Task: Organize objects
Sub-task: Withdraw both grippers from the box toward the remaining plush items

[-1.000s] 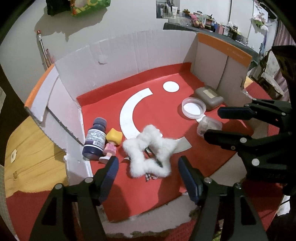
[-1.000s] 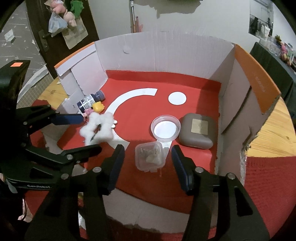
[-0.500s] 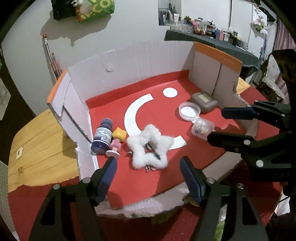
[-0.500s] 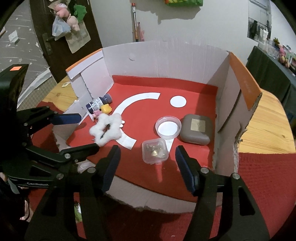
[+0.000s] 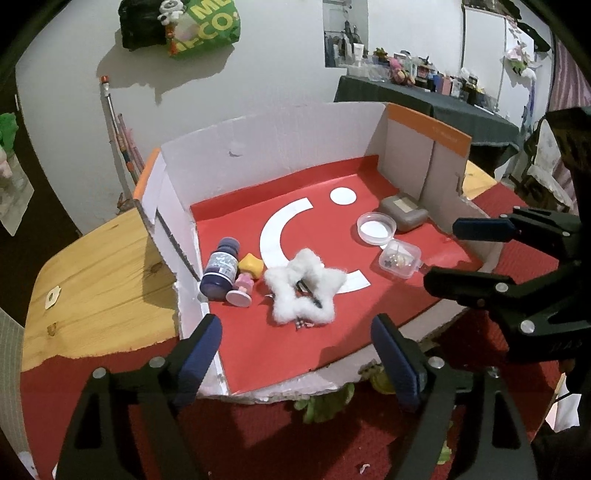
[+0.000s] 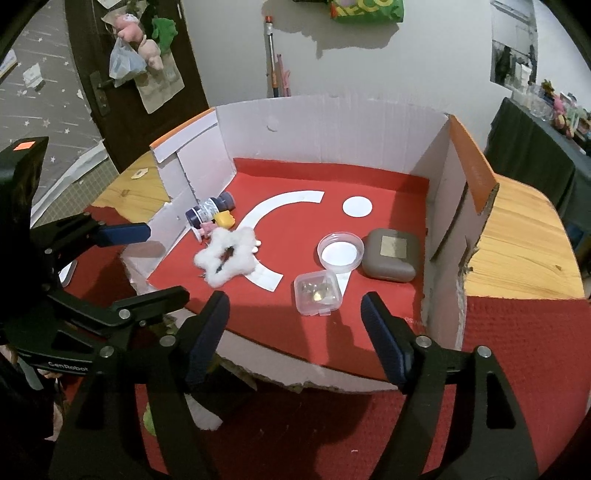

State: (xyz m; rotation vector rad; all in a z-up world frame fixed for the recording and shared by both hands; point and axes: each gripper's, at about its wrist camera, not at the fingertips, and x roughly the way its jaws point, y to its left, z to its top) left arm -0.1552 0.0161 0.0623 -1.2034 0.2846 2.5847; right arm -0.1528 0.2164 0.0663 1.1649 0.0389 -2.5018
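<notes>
White wall behind, with a green bag (image 5: 201,27) hung high on it and a cluttered dark shelf (image 5: 424,96) off to the right. On the wooden table (image 5: 96,266) I see a red cloth (image 6: 517,354) and, on top of it, an open-fronted cardboard box (image 6: 332,125) with white walls, orange top edges and a red floor marked with a white crescent and a white dot.

On the box floor, from the left wall: a dark blue bottle (image 5: 220,267) lying on its side against the wall, a small pink and yellow figure (image 5: 245,275) touching it, then a fluffy white star (image 5: 303,291) with a thin dark stick-like item across its middle. To the right, well apart from the star: a small clear lidded box (image 6: 317,292) with tiny bits inside, a round clear dish (image 6: 340,251) just behind it, and a grey-brown rounded case (image 6: 390,254) beside the dish, near the right wall.

My left gripper (image 5: 295,362) hangs in front of the box's torn front edge, lined up with the star; its jaws are opening, nothing between them. My right gripper (image 6: 293,332) hangs over the front edge, lined up with the clear lidded box; its jaws are opening too, and the pads touch nothing. Each gripper shows at the edge of the other's view, both wide apart and empty.
</notes>
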